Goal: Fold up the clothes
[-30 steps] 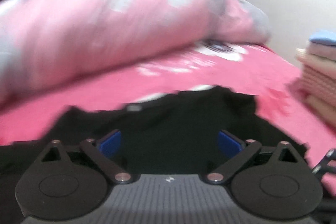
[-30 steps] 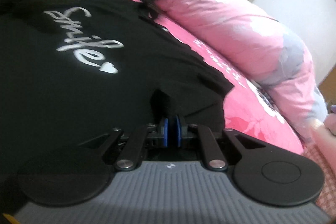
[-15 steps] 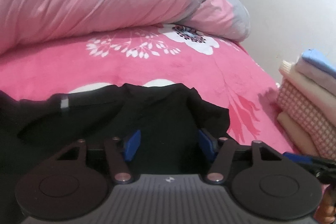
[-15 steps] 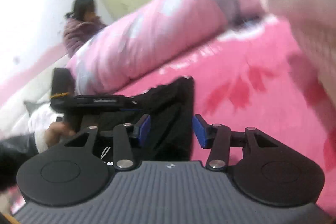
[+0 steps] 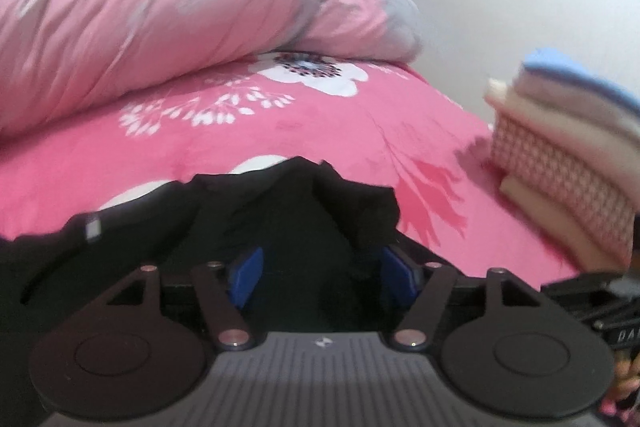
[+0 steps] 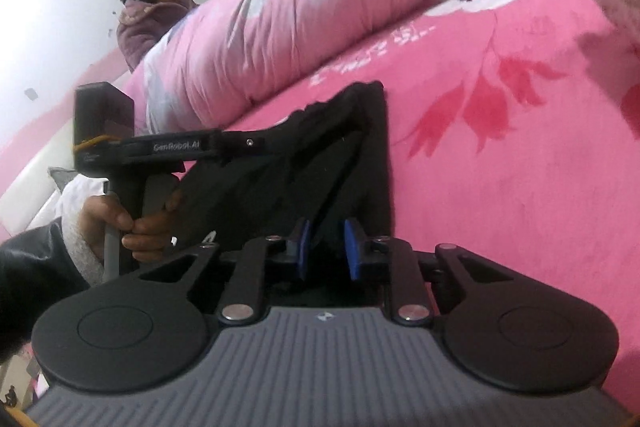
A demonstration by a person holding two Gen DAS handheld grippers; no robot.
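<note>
On the pink bed, I keep my left claw spread low over the black shirt; my right claw, parted, straddles a fold.

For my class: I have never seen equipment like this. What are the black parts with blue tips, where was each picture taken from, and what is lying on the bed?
Each picture comes from a camera mounted on a hand-held gripper, looking forward along its two blue-padded fingers. A person holds one in each hand; no robot arm is involved. In the left view, the left gripper is open over a black garment lying on the pink floral bedspread. In the right view, the right gripper is also open, at the same garment; neither grips it. That view also shows the person's hand holding the other gripper. Behind lies a rolled pink quilt; a stack of folded clothes sits at the right.
</note>
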